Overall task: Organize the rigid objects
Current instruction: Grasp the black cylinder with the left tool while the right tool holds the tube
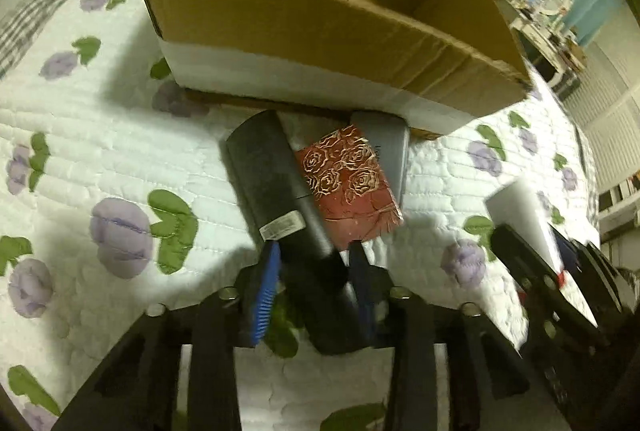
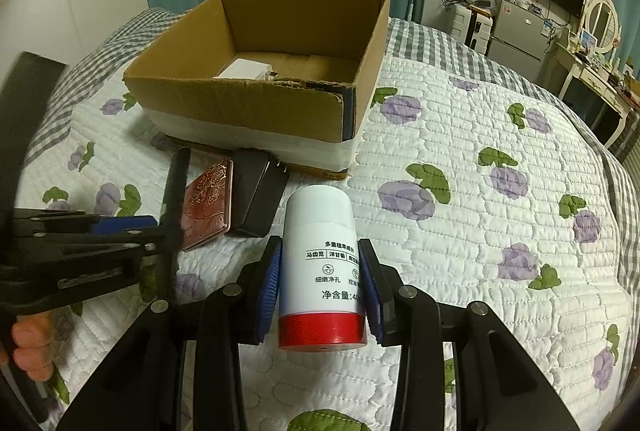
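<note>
A quilted bedspread (image 2: 460, 159) with purple flowers is carrying everything, under teal curtains. The left gripper (image 1: 314, 251) is clamping its blue pads on a long black case (image 1: 280, 199), whose long axis is running away from the claw toward the cardboard box (image 1: 320, 31) just beyond. A red embossed case (image 1: 352, 183) is lying touching it, beside a grey charger (image 1: 390, 147). The right gripper (image 2: 320, 271) is squeezing a white bottle (image 2: 320, 251), red cap nearest the camera, also pointing boxward.

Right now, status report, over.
Left tool shut on black case. Right tool shut on white bottle. Cardboard box ahead, open; red tin beside case.
</note>
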